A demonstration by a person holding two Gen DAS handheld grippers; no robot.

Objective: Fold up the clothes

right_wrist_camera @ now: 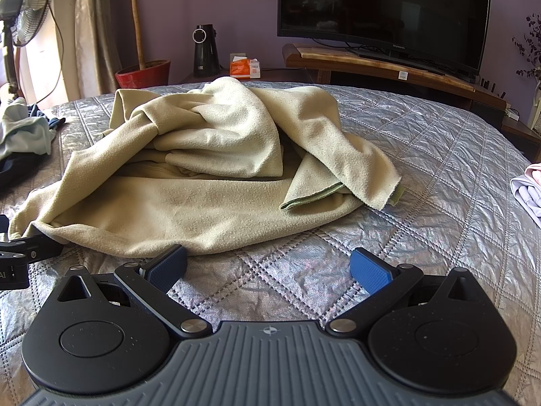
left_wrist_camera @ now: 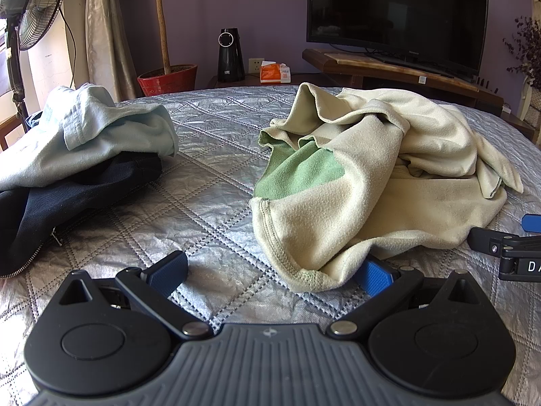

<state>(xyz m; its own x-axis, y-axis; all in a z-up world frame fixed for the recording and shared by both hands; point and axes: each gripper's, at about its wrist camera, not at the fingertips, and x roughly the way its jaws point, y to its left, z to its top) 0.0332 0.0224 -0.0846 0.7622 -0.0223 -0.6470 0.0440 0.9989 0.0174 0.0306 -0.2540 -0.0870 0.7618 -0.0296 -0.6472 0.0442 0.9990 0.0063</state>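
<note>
Two handheld grippers at the near edge of a quilted grey bed (left_wrist_camera: 216, 155), facing a crumpled cream fleece garment (right_wrist_camera: 209, 169).

The left gripper (left_wrist_camera: 274, 272) and right gripper (right_wrist_camera: 268, 267) both gape wide, gripping nothing; the garment's hem drapes over the left gripper's right fingertip (left_wrist_camera: 375, 277). A pale blue garment (left_wrist_camera: 94, 132) lies heaped at the bed's left edge.

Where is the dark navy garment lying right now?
In the left wrist view the dark navy garment lies at the left on the quilted bedspread, partly under the light blue garment, apart from the cream fleece garment.
</note>
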